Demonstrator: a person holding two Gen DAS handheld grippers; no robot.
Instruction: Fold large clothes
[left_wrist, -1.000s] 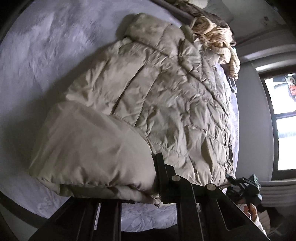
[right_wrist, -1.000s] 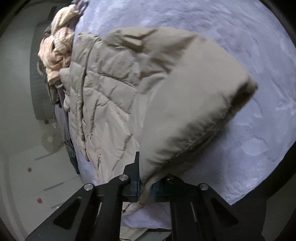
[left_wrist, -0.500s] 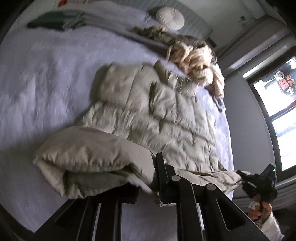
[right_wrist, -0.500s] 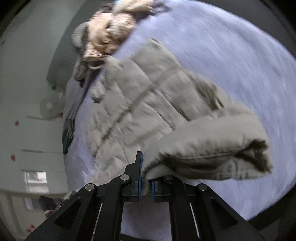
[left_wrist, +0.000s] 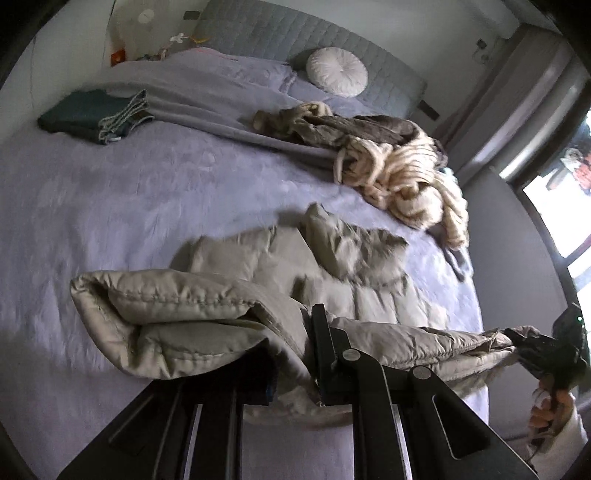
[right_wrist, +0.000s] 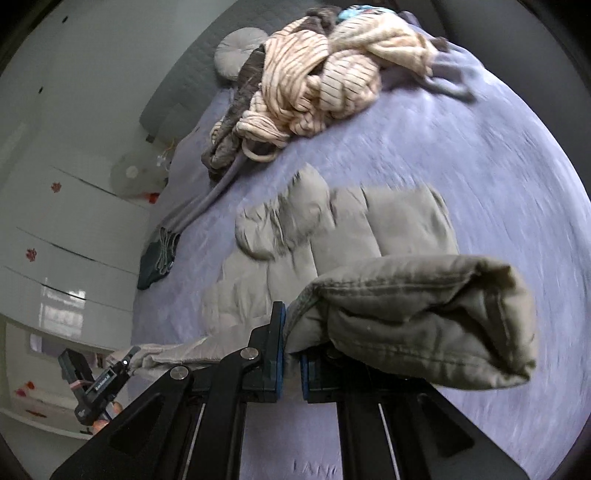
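Tongs, left (left_wrist: 295, 354) and right (right_wrist: 291, 354), pinch jacket (left_wrist: 192, 317) hem.

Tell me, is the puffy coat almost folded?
Partly. Done: dark folded clothes sit stacked far up the bed. In hand: the left hand-held gripper and right hand-held gripper each pinch the beige coat hem, lifted, not yet laid over. Left: finishing it, plus the striped pile.

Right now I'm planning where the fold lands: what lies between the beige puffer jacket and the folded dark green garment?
Only bare lavender bedspread lies between the beige puffer jacket and the folded dark green garment, in the left wrist view.
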